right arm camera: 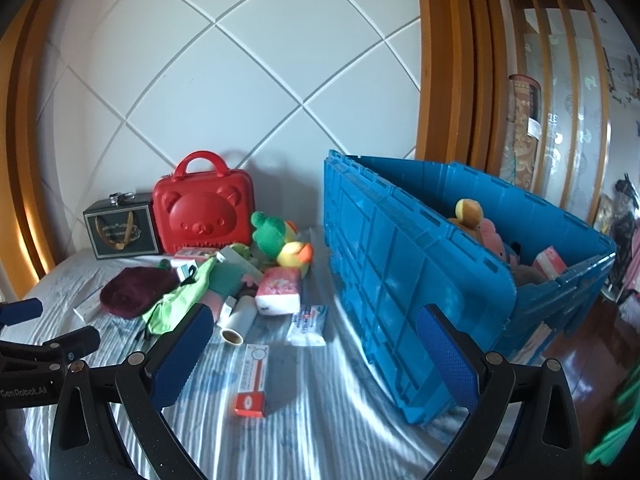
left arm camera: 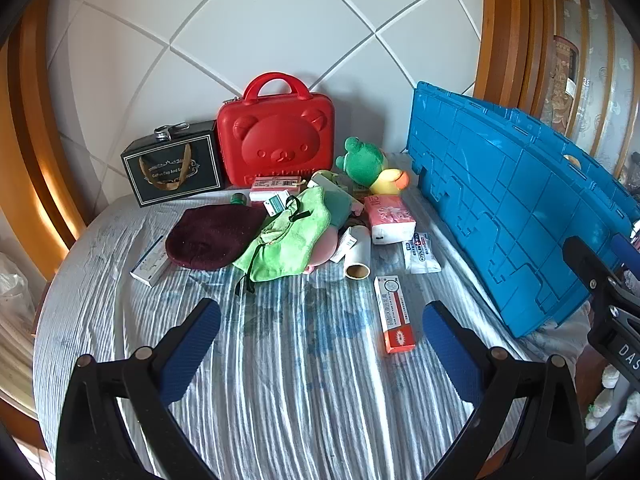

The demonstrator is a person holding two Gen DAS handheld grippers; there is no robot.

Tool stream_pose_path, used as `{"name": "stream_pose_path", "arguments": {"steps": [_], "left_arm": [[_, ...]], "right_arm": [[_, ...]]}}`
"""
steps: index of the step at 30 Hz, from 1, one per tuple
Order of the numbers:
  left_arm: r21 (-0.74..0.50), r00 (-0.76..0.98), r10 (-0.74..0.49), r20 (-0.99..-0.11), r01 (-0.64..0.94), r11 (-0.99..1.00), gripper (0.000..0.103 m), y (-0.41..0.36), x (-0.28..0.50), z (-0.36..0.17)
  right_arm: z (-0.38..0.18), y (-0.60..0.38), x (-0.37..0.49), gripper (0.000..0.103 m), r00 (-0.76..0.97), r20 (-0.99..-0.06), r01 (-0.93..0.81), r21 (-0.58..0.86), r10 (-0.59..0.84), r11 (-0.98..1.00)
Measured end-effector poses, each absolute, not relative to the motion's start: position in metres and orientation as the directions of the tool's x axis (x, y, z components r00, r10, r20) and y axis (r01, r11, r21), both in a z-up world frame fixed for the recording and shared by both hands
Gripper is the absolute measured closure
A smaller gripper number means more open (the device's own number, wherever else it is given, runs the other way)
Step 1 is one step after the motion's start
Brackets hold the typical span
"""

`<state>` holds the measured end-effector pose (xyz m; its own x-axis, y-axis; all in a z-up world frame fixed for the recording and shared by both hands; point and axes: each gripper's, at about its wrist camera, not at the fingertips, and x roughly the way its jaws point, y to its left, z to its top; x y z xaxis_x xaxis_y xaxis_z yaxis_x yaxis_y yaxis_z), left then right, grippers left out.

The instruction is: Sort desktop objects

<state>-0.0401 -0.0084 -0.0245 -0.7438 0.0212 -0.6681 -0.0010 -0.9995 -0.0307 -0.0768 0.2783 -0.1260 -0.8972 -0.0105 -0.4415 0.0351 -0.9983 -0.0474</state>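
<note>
A pile of small objects lies on the striped cloth: a maroon hat, a green cloth, a tissue pack, a paper roll, a red-and-white medicine box and a green and yellow plush toy. A blue crate stands at the right with plush toys inside. My left gripper is open and empty above the cloth, in front of the pile. My right gripper is open and empty, between the medicine box and the crate.
A red bear-face case and a black gift box stand against the white tiled wall at the back. A white box lies left of the hat. A wet-wipe pack lies near the crate.
</note>
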Motion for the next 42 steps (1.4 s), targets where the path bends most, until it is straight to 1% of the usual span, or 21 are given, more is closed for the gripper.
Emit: {"name": "stream_pose_path", "arguments": {"steps": [7, 11, 14, 17, 20, 24, 29, 32, 34, 37, 40, 42], "left_arm": [[-0.041, -0.714, 0.002, -0.7, 0.037, -0.999, 0.0, -0.028, -0.056, -0.039], [-0.02, -0.679, -0.049, -0.732, 0.093, -0.995, 0.0, -0.05, -0.07, -0.058], [0.015, -0.637, -0.099, -0.765, 0.137, -0.99, 0.0, -0.07, -0.084, -0.078], [0.042, -0.584, -0.132, -0.801, 0.165, -0.985, 0.0, -0.089, -0.101, -0.102], [0.042, -0.521, -0.124, -0.844, 0.168, -0.985, 0.0, -0.107, -0.123, -0.133], [0.06, -0.454, -0.147, -0.879, 0.202, -0.978, 0.0, -0.135, -0.148, -0.165], [0.137, -0.41, -0.243, -0.879, 0.271, -0.953, 0.0, -0.207, -0.196, -0.186], [0.194, -0.392, -0.285, -0.875, 0.255, -0.947, 0.0, -0.251, -0.233, -0.196], [0.208, -0.378, -0.278, -0.883, 0.214, -0.954, 0.0, -0.272, -0.254, -0.206], [0.264, -0.339, -0.302, -0.891, 0.157, -0.952, 0.0, -0.303, -0.286, -0.229], [0.243, -0.308, -0.27, -0.912, 0.125, -0.962, 0.0, -0.324, -0.306, -0.245], [0.189, -0.306, -0.214, -0.928, 0.108, -0.976, 0.0, -0.336, -0.319, -0.253]], "right_arm": [[-0.138, 0.265, -0.095, 0.0, -0.876, -0.482, 0.07, -0.054, -0.035, -0.996], [-0.153, 0.25, -0.112, 0.0, -0.844, -0.532, 0.112, -0.056, -0.065, -0.992], [-0.172, 0.239, -0.132, 0.0, -0.803, -0.586, 0.152, -0.03, -0.106, -0.988], [-0.195, 0.231, -0.151, 0.0, -0.761, -0.638, 0.165, -0.018, -0.116, -0.986], [-0.233, 0.225, -0.179, 0.0, -0.666, -0.738, 0.163, 0.001, -0.11, -0.987], [-0.277, 0.223, -0.207, 0.0, -0.543, -0.834, 0.146, 0.023, -0.1, -0.989], [-0.308, 0.216, -0.233, 0.0, -0.468, -0.88, 0.139, 0.016, -0.08, -0.99], [-0.32, 0.208, -0.251, 0.0, -0.435, -0.897, 0.146, 0.013, -0.076, -0.989], [-0.327, 0.202, -0.259, 0.0, -0.412, -0.907, 0.149, 0.02, -0.08, -0.989], [-0.337, 0.193, -0.267, 0.0, -0.392, -0.918, 0.155, -0.001, -0.061, -0.988], [-0.344, 0.189, -0.272, 0.0, -0.365, -0.93, 0.146, -0.007, -0.047, -0.989], [-0.349, 0.189, -0.274, 0.0, -0.345, -0.938, 0.137, -0.002, -0.046, -0.991]]}}
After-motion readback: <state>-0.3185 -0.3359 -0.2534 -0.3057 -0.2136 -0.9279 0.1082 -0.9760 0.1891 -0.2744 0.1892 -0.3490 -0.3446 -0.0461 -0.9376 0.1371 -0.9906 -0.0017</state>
